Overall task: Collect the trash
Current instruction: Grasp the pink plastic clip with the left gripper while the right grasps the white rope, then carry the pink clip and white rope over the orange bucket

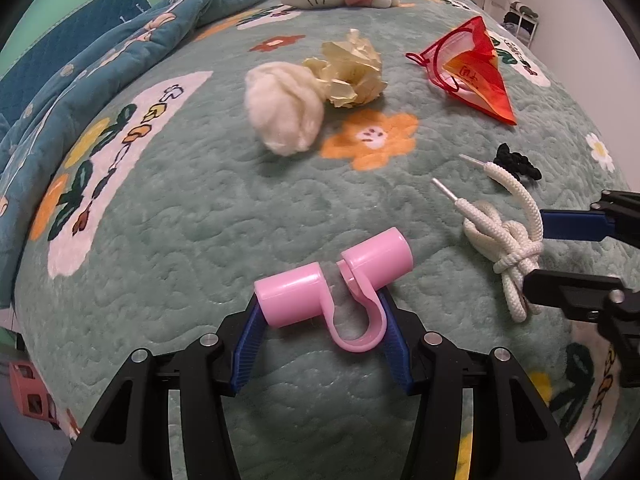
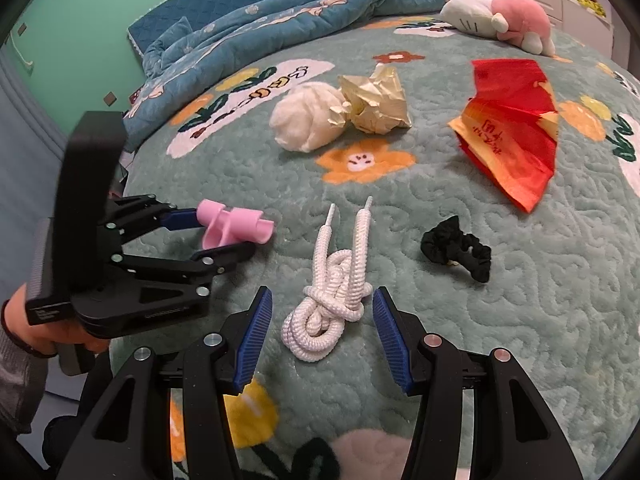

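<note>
**Pink clip in the left grip, white cord between the right pads**

Left wrist view: the left gripper has its 2 blue ribbed pads pinching a pink plastic clip with 2 tube-shaped ends, just above the green quilted flower-print bedspread; farther up the bed lie a cream ball of fluffy wadding touching a crumpled pale-yellow paper wad, with a red-and-orange plastic bag to their right; the knotted white rope with plastic tips sits between the right gripper's fingers at the right edge.

Right wrist view: the right gripper is spread, its pads either side of the rope without touching it; a black fabric scrunchie lies near on the right; at left, a hand holds the left gripper, closed on the clip.
</note>
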A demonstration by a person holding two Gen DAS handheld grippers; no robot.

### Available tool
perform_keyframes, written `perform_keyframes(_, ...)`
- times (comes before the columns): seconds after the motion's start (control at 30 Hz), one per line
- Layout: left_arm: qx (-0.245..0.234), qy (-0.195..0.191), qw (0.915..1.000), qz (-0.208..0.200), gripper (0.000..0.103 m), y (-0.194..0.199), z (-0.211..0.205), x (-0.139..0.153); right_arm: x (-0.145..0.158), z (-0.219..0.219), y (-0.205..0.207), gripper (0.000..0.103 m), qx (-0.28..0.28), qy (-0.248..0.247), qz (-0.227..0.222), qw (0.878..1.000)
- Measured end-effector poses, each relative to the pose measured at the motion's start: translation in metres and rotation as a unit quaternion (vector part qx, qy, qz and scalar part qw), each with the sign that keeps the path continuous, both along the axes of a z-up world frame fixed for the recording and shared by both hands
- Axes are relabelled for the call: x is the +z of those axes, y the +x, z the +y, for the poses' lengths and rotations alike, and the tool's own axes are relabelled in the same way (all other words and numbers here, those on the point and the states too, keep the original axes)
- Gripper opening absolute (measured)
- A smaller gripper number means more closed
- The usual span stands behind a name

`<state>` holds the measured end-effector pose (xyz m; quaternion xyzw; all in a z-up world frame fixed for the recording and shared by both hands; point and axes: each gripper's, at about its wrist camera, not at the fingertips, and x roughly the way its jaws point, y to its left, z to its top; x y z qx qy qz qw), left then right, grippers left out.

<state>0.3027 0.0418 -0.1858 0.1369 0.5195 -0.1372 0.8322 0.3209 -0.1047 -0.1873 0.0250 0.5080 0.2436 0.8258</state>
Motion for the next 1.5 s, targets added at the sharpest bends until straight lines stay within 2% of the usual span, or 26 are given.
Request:
perform_keyframes(0.2, 0.003, -0.001, 1.0000, 0.001, 0.055, 0.002, 0.005, -0.001, -0.011, 0.008, 0.008, 0.053, 0.005, -0.015, -0.001, 1.000)
perform_keyframes(0.27, 0.004, -0.003, 1.0000, 0.003, 0.055, 0.004, 0.006, -0.002, -0.015, 0.012, 0.009, 0.052, 0.011, -0.034, -0.006, 0.999)
perform_keyframes(0.3, 0.004, -0.003, 1.0000, 0.004, 0.055, 0.005, 0.005, -0.003, -0.016, 0.013, 0.009, 0.044, 0.013, -0.039, -0.009, 0.999)
perform_keyframes(0.4, 0.005, -0.002, 1.0000, 0.004, 0.055, 0.006, 0.005, -0.004, -0.017, 0.010, 0.008, 0.037, 0.017, -0.045, -0.013, 0.999)
perform_keyframes(0.53, 0.003, -0.003, 1.0000, 0.002, 0.055, 0.003, 0.002, 0.000, -0.010, 0.001, 0.002, 0.035, 0.009, -0.029, -0.020, 0.999)
perform_keyframes(0.7, -0.006, -0.007, 0.9999, -0.010, 0.055, -0.008, -0.009, 0.016, 0.014, -0.008, -0.014, 0.035, 0.006, -0.007, -0.037, 0.999)
perform_keyframes(0.93, -0.028, -0.009, 0.9990, -0.035, 0.055, -0.039, -0.032, 0.051, 0.064, -0.036, -0.060, 0.035, -0.010, 0.010, -0.071, 0.997)
perform_keyframes(1.2, -0.086, -0.009, 0.9937, -0.071, 0.055, -0.093, -0.085, 0.097, 0.112, -0.091, -0.132, 0.035, -0.062, 0.020, -0.113, 0.991)
perform_keyframes(1.37, -0.145, -0.014, 0.9853, -0.089, 0.055, -0.134, -0.136, 0.116, 0.130, -0.142, -0.185, 0.035, -0.117, 0.020, -0.134, 0.984)
perform_keyframes(1.5, -0.207, -0.027, 0.9738, -0.092, 0.055, -0.169, -0.185, 0.125, 0.139, -0.187, -0.231, 0.035, -0.171, 0.018, -0.143, 0.975)
